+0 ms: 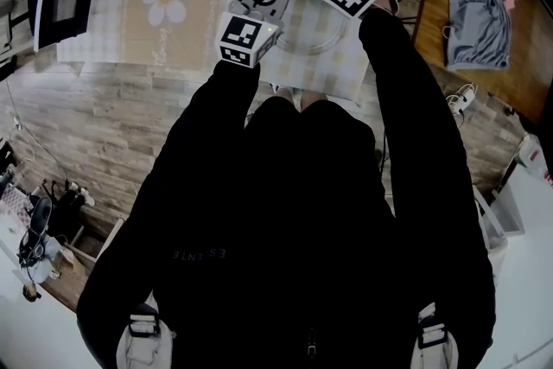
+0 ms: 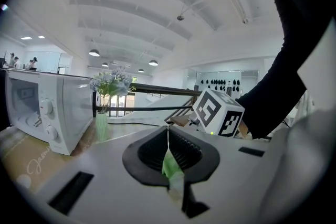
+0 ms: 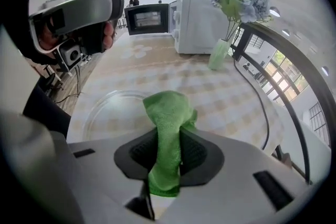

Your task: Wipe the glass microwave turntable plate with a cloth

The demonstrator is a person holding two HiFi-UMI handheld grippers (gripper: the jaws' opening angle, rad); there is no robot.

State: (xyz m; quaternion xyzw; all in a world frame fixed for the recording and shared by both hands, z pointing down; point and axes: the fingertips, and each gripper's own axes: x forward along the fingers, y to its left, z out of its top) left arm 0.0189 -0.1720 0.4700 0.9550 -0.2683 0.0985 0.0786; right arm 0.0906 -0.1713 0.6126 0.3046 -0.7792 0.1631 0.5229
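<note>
Honestly, your body [image 1: 294, 212] hides much of the plate [image 1: 318, 41]; left tool [image 2: 168, 136] pinches its rim, right tool [image 3: 167, 136] clamps the cloth [image 3: 167, 113] right by it.

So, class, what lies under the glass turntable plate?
The checked tablecloth shows through the glass turntable plate. The plate's near edge is covered by the right gripper and its green cloth, so nothing beneath that part can be seen.

I'm looking down on a black long-sleeved top [image 1: 302, 203] with faint chest lettering and pale buckled straps [image 1: 143, 337]. The left gripper [image 2: 168, 127] and right gripper [image 3: 167, 136] are grey plastic shells with black ribbed jaws. Each carries a white cube of black square markers [image 1: 246, 37].
</note>
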